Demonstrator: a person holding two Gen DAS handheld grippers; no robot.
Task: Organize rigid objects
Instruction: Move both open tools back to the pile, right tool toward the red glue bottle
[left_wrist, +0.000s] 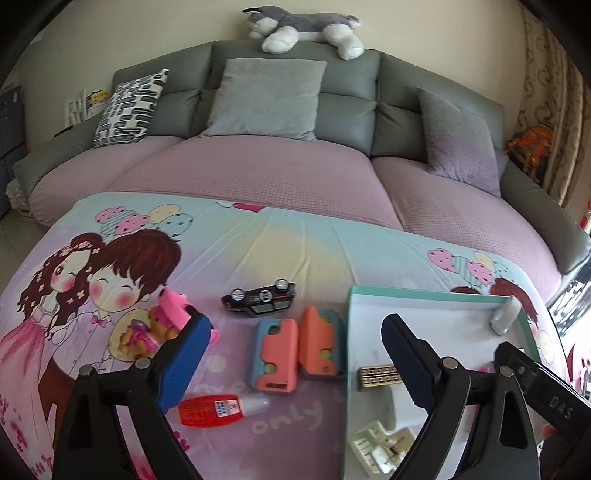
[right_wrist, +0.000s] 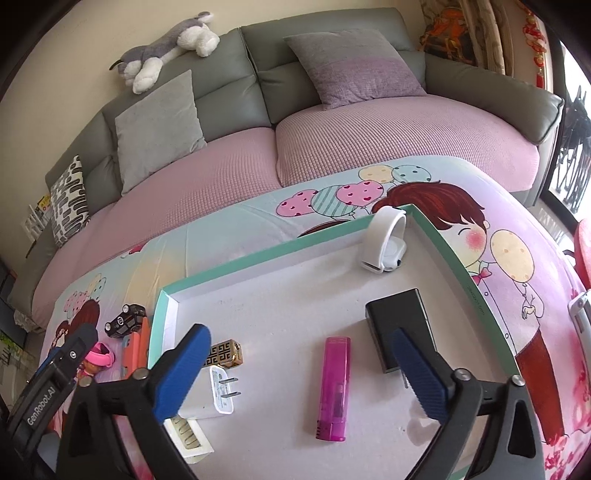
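Over the tray, both grippers angled downward, jaws spread wide, nothing between them.

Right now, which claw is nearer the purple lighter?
Right. The right claw hangs open directly over the lighter in the box; the left claw is over the cloth outside.

A grey sofa with pinkish-purple seat covers stands behind the table. On top of its backrest a grey-and-white plush dog lies stretched out. Against the backrest lean a black-and-white patterned pillow towards the left end, a plain grey cushion in the middle and a grey-to-lilac cushion towards the right end. The table carries a cartoon-printed cloth showing children and balloons, which covers its top to the far edge. Patterned curtains hang at the right, beside an orange ornament.
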